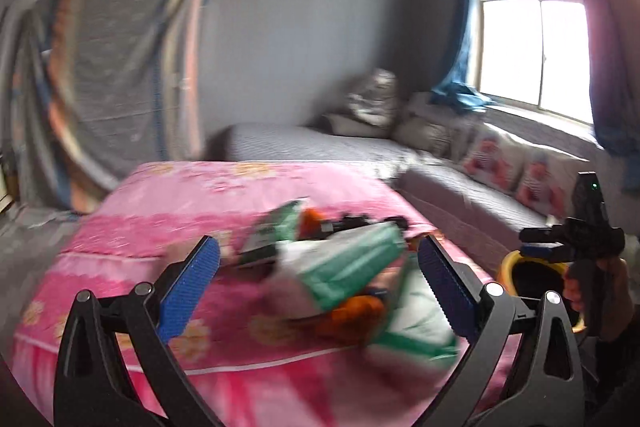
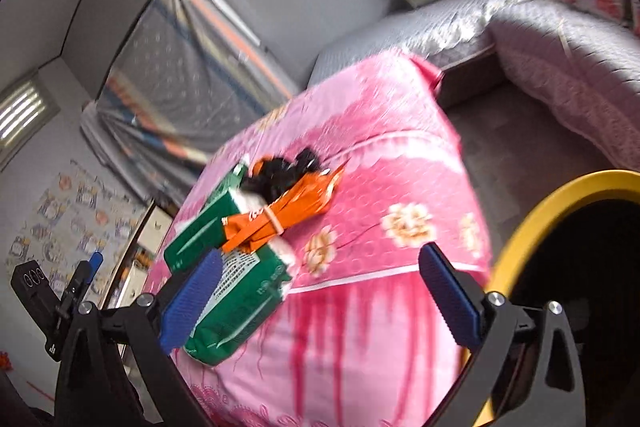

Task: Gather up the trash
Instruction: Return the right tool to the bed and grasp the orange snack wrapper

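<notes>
The green packs [image 2: 236, 291] and the orange wrapper [image 2: 288, 211] have some print, but it is too blurry to read.

pink flowered cloth [image 2: 380, 187], green packets [image 2: 236, 291], orange wrapper [image 2: 288, 211], yellow-rimmed bin [image 2: 560, 211].

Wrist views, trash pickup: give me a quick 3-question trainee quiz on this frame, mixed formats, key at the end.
1. True or false: the left claw is closed on a green packet.
2. Multiple choice: where does the trash pile lie? A) on the grey sofa B) on the pink floral cover C) inside the yellow-rimmed bin
3. Fill in: the wrapper lying across the green packets is ____ in colour.

Key:
1. False; both it and the right claw stand open, nothing gripped.
2. B
3. orange
</notes>
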Tool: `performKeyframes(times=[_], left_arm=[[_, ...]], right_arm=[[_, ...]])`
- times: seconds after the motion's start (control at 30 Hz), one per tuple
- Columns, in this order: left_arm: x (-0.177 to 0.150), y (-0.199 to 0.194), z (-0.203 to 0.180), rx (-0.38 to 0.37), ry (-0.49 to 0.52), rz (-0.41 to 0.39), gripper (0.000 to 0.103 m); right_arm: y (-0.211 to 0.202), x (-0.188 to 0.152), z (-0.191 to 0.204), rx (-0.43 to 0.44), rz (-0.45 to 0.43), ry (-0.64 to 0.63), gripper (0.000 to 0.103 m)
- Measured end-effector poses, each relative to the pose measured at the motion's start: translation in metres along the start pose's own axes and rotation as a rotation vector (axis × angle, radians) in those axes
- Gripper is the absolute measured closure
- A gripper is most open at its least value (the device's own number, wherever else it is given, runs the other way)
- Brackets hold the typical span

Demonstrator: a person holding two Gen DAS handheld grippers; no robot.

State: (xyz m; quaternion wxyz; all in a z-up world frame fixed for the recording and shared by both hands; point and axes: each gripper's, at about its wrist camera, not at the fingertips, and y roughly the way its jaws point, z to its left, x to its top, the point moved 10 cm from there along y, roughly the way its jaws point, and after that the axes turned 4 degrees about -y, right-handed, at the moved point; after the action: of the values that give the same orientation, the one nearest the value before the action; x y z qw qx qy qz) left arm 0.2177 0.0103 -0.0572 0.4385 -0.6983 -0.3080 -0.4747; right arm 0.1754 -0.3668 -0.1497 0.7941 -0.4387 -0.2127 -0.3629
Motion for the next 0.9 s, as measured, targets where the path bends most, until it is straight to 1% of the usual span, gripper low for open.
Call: performKeyframes(times=[0.07, 0.13, 0.17, 0.23, 0.33, 0.37, 0.5, 0.57, 0.7, 0.77, 0.8, 0.87, 0.9], left_arm=[[0.000, -0.005, 0.029, 0.061, -0.020, -0.010, 0.008], [-0.004, -0.013, 0.057, 0.147, -0.028, -0.022, 0.008], [-0.003, -0.013, 0.066, 0.169, -0.032, -0.025, 0.008], [-0.004, -0.013, 0.080, 0.198, -0.041, -0.022, 0.008], [-0.005, -0.007, 0.089, 0.230, -0.048, -0.021, 0.008], [-0.008, -0.006, 0.095, 0.235, -0.049, -0.020, 0.008], [-0.016, -0.003, 0.108, 0.260, -0.036, -0.018, 0.008], [-0.018, 0.000, 0.112, 0.272, -0.025, -0.014, 0.008], [-0.024, 0.008, 0.119, 0.262, -0.009, 0.013, 0.008], [-0.028, 0.015, 0.119, 0.264, 0.021, 0.031, 0.008], [-0.029, 0.018, 0.119, 0.260, 0.040, 0.043, 0.008], [-0.029, 0.023, 0.116, 0.225, 0.057, 0.059, 0.008], [-0.030, 0.027, 0.114, 0.197, 0.068, 0.074, 0.008]], right_arm=[[0.025, 0.002, 0.008, 0.026, 0.055, 0.026, 0.008], [0.046, 0.007, 0.014, 0.067, 0.098, 0.080, 0.008], [0.054, 0.010, 0.015, 0.079, 0.118, 0.102, 0.008], [0.071, 0.015, 0.021, 0.072, 0.160, 0.117, 0.009], [0.088, 0.019, 0.029, 0.069, 0.219, 0.118, 0.011], [0.093, 0.020, 0.031, 0.062, 0.243, 0.116, 0.014], [0.116, 0.016, 0.029, 0.037, 0.308, 0.115, 0.020], [0.125, 0.015, 0.027, 0.030, 0.339, 0.115, 0.025], [0.139, 0.016, 0.021, 0.013, 0.364, 0.123, 0.028], [0.148, 0.015, 0.018, 0.028, 0.384, 0.147, 0.029], [0.151, 0.014, 0.015, 0.025, 0.392, 0.160, 0.032], [0.153, 0.016, 0.012, 0.013, 0.384, 0.156, 0.046], [0.152, 0.018, 0.011, 0.017, 0.375, 0.152, 0.049]])
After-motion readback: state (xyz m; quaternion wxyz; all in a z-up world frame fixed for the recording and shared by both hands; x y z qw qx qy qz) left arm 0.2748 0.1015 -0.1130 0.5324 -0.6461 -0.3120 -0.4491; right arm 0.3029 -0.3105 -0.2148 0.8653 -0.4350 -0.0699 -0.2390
